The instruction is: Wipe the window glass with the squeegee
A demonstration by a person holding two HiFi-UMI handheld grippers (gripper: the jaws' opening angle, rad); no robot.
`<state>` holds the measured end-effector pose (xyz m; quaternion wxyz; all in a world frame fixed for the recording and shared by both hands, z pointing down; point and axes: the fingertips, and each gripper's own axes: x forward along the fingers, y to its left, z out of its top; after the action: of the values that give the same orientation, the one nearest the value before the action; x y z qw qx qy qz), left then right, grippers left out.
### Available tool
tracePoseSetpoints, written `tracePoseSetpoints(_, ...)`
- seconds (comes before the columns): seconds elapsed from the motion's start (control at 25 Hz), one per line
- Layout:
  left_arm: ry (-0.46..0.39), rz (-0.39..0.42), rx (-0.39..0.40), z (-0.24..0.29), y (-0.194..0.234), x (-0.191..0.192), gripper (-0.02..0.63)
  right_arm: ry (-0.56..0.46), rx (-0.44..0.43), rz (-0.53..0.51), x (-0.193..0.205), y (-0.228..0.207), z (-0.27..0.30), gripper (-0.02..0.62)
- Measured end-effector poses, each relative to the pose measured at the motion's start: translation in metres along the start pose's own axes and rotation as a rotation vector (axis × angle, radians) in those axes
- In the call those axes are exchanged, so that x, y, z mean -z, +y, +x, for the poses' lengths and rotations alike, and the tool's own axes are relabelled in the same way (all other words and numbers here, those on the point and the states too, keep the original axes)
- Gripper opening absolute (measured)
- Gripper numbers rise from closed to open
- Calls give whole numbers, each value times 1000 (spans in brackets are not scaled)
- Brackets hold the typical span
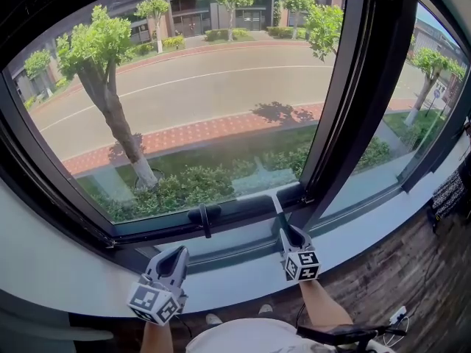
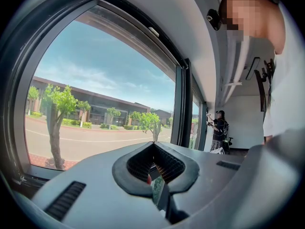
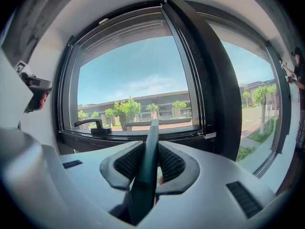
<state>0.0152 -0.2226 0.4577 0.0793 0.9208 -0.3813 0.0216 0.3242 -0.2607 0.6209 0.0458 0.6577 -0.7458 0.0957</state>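
Squeegee point(image 1: 277, 210) is sitting clamped by its handle between the jaws of right gripper point(image 1: 289, 235), blade lying along the bottom edge of window glass point(image 1: 206, 109), just right of window handle point(image 1: 204, 216). Left gripper point(image 1: 174, 254) is hovering low over sill point(image 1: 59, 265), jaws pressing together on nothing.

No words, numbers or brand names can be read in any view. The cube point(image 1: 156, 302) on the left gripper point(image 1: 176, 251) and the cube point(image 1: 302, 265) on the right gripper point(image 1: 284, 232) carry only black-and-white square patterns, not letters. The buildings across the road show no lettering that can be read.
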Motion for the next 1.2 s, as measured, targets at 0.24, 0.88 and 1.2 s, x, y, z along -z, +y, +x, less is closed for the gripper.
tracePoseSetpoints(0.24, -3, -15, -14, -6, 7, 0, 18, -95, -15, -20, -46, 22, -23, 100)
tracePoseSetpoints(0.88, -44, -32, -29, -38, 46, -2, 18, -596, -93, -127, -296, 129, -82, 100)
tracePoseSetpoints(1.2, -53, 3, -21, -57, 70, -8, 18, -827, -67, -144, -429, 177, -77, 100)
